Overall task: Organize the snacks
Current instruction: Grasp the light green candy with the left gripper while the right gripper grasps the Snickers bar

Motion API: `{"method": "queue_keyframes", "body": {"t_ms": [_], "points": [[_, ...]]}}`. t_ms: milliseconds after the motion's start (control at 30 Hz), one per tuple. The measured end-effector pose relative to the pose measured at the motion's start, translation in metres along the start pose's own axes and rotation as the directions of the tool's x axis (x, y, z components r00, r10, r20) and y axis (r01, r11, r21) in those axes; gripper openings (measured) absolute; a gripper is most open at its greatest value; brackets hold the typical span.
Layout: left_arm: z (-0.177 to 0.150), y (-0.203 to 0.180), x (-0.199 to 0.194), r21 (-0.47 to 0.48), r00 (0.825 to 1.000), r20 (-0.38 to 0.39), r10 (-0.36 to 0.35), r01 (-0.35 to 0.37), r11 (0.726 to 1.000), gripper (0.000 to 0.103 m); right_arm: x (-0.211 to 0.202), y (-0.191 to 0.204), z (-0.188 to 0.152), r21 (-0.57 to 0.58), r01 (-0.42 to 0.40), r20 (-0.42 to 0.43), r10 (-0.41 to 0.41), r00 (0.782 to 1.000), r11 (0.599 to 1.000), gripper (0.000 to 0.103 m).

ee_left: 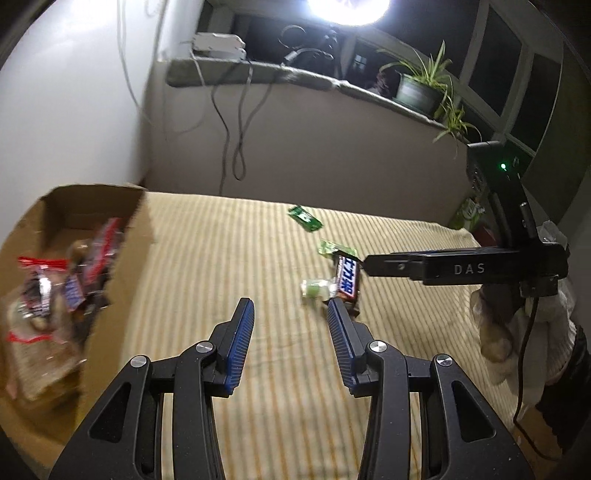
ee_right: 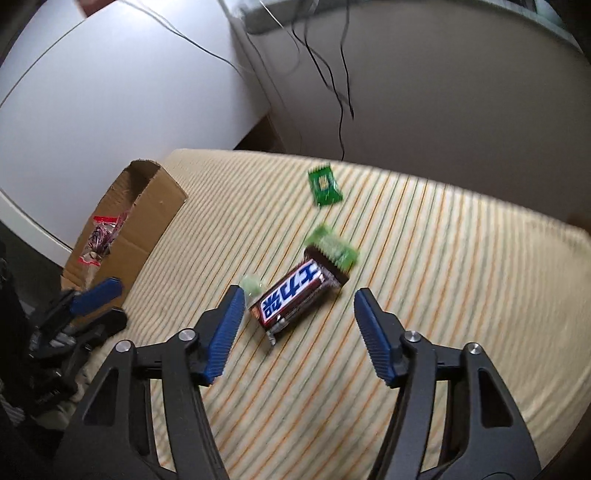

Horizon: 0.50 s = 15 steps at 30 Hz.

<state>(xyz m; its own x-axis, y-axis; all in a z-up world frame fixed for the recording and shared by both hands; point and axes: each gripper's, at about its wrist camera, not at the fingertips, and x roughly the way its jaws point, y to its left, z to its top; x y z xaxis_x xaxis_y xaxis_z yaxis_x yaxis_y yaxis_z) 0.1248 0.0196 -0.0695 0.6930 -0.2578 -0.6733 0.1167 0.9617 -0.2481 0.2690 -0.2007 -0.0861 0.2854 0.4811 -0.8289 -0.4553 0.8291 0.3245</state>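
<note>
A brown Snickers bar [ee_right: 295,295] lies on the striped cloth, also in the left wrist view [ee_left: 347,280]. A light green candy [ee_right: 252,285] touches its near end, a pale green wrapper [ee_right: 334,245] its far end, and a dark green packet [ee_right: 325,184] lies farther back. My right gripper [ee_right: 299,295] is open, its jaws on either side of the bar just above it. My left gripper [ee_left: 291,308] is open and empty, left of the snacks. The cardboard box [ee_left: 136,221] at left holds several wrapped snacks [ee_left: 74,280].
The striped cloth [ee_right: 443,295] covers the surface. Walls with hanging cables [ee_left: 236,122] stand behind it. A ledge with a potted plant [ee_left: 421,88] runs along the back. A bright lamp [ee_left: 347,9] shines above.
</note>
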Motion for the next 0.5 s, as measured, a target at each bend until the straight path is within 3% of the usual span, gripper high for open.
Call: {"method": "queue_keyframes", "body": {"t_ms": [167, 400, 500], "points": [[0.005, -0.007, 0.024, 0.027, 0.999, -0.034, -0.016, 0.017, 0.999, 0.038, 0.016, -0.007, 0.002, 0.103, -0.027, -0.042, 0.031, 0.999, 0.994, 0.053], [0.010, -0.008, 0.046, 0.046, 0.997, -0.067, -0.044, 0.047, 0.998, 0.036, 0.034, -0.001, 0.008, 0.126, -0.011, -0.074, 0.021, 0.997, 0.992, 0.051], [0.009, -0.007, 0.052, 0.050, 0.996, -0.079, -0.048, 0.052, 0.997, 0.036, 0.045, 0.004, 0.010, 0.097, 0.028, -0.096, -0.018, 0.995, 0.995, 0.039]]}}
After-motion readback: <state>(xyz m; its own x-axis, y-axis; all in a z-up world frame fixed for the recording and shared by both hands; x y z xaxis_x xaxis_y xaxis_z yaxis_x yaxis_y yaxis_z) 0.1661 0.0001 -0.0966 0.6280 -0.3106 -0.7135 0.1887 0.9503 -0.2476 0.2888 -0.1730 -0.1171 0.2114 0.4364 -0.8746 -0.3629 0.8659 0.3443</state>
